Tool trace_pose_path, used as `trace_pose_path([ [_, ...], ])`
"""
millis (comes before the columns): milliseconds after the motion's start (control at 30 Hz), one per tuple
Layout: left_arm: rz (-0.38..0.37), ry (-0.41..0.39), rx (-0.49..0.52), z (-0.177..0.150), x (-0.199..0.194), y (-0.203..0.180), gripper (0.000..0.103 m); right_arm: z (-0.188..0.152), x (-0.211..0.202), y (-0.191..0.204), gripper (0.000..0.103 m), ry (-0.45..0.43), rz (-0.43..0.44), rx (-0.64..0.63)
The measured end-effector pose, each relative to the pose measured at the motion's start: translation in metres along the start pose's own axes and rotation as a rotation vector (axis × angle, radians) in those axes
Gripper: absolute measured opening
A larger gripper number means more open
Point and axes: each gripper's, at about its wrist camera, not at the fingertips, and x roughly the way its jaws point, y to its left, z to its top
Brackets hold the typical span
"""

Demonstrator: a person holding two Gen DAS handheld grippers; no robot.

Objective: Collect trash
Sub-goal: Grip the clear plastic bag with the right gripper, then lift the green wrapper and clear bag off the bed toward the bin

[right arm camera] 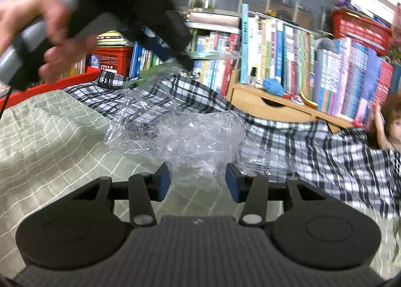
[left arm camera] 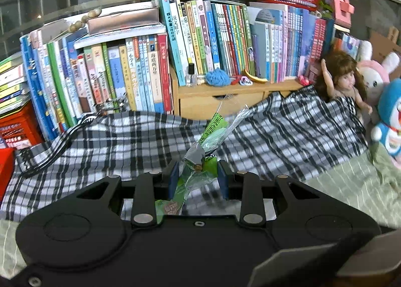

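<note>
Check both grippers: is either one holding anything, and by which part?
The left gripper holds a green wrapper near its crumpled lower end. The right gripper is open and holds nothing; a clear plastic bag lies ahead of it.

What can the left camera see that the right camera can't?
Only the left camera shows the white and blue plush toys beside the doll, and the green wrapper up close between the left gripper fingers. Only the right camera shows the crumpled clear plastic in front of the open right gripper, and the hand holding the other gripper. Both show the books, the checked cloth and the doll.
</note>
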Motion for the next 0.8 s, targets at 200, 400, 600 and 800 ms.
trace_pose_path([
  [200, 0.010, 0.004, -0.001, -0.034, -0.040, 0.010, 0.031, -0.013, -0.033, 0.002, 0.056, 0.004, -0.007, -0.030],
  [400, -0.011, -0.016, 0.025, -0.060, -0.085, 0.001, 0.031, -0.019, -0.063, 0.001, 0.058, 0.008, 0.048, 0.002],
  [600, -0.043, -0.041, 0.043, -0.083, -0.125, -0.018, 0.031, -0.031, -0.086, 0.011, 0.042, 0.027, 0.072, -0.013],
  [800, -0.054, -0.018, 0.012, -0.108, -0.143, -0.025, 0.031, -0.036, -0.108, 0.016, 0.038, 0.019, 0.098, 0.009],
])
